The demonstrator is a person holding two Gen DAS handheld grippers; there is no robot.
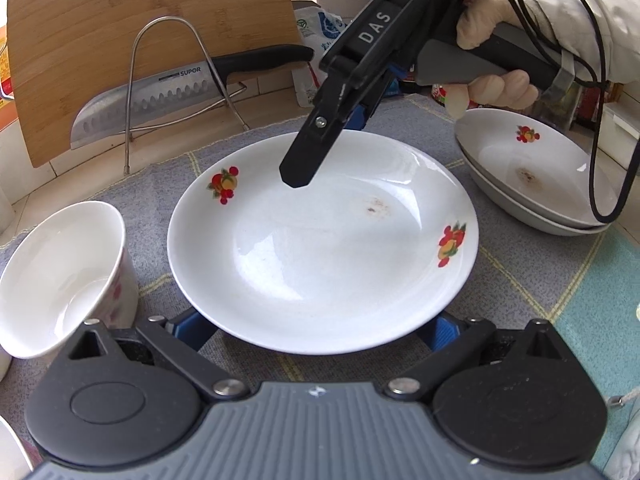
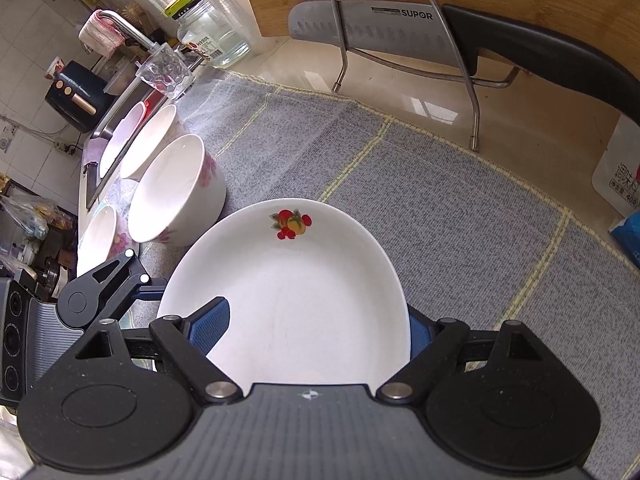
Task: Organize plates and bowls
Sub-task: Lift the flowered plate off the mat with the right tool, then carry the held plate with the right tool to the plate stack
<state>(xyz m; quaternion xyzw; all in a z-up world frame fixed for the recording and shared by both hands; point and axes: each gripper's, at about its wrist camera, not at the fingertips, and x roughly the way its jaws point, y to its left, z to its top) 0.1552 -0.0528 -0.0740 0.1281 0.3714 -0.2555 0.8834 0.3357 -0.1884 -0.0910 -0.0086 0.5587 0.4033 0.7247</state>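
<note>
A grey woven mat (image 2: pixel 420 200) covered the glossy counter (image 2: pixel 400 92). On it the left gripper (image 1: pixel 320 330) and right gripper (image 2: pixel 318 326) each stood spread wide around the fruit-printed plate (image 1: pixel 320 248) — neither clearly clamping. Two stacked plates (image 1: pixel 532 176) lay beyond; four empty bowls (image 2: pixel 176 188) lined the sink side.

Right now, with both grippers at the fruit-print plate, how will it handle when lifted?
The plate looks like glazed ceramic: probably rigid, brittle if knocked. Its glossy surface may slip on the pads of the right hand-held gripper. It sits wide and shallow, so a grip on one rim alone would likely let it tilt.
</note>
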